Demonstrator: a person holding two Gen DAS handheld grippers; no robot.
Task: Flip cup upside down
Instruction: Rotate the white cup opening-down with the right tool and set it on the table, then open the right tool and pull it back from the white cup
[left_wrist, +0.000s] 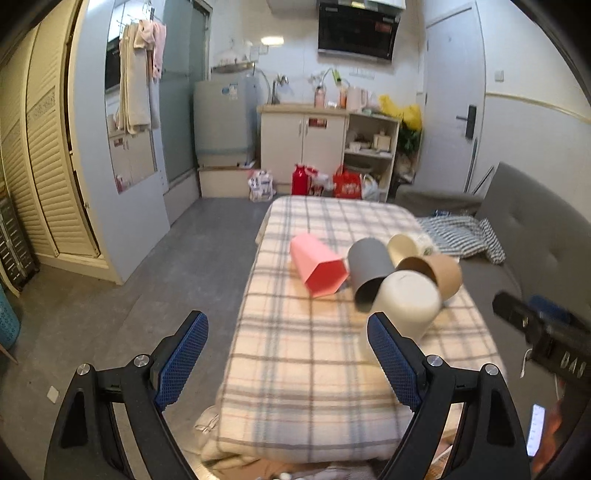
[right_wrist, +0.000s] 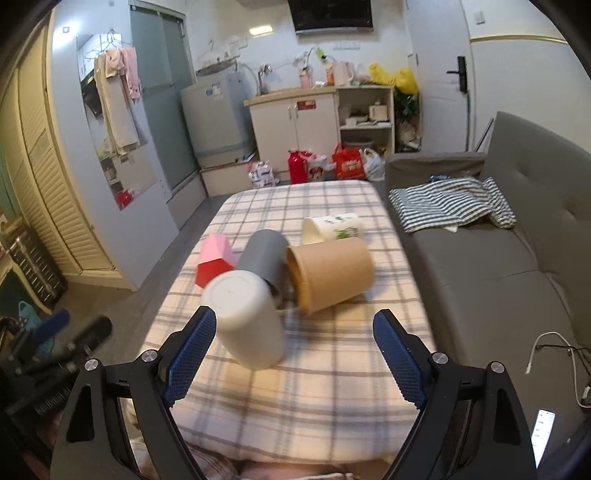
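Note:
Several cups lie on their sides on a plaid-covered table (left_wrist: 314, 369) (right_wrist: 325, 387): a pink faceted cup (left_wrist: 317, 267) (right_wrist: 216, 258), a grey cup (left_wrist: 367, 271) (right_wrist: 264, 258), a tan cup (left_wrist: 439, 271) (right_wrist: 332, 273), a cream printed cup (left_wrist: 404, 249) (right_wrist: 334, 227), and a white cup (left_wrist: 408, 301) (right_wrist: 247, 317) that stands tilted with its closed base up. My left gripper (left_wrist: 288, 358) is open and empty, short of the cups. My right gripper (right_wrist: 295, 358) is open and empty, with the white cup just ahead of its left finger (right_wrist: 192, 350).
A grey sofa (right_wrist: 498, 266) with a striped cloth (right_wrist: 450, 206) stands right of the table. Grey floor (left_wrist: 166, 277) lies to the left. Cabinets, a washing machine (right_wrist: 218, 114) and bags line the far wall. A phone (right_wrist: 545, 435) lies at the lower right.

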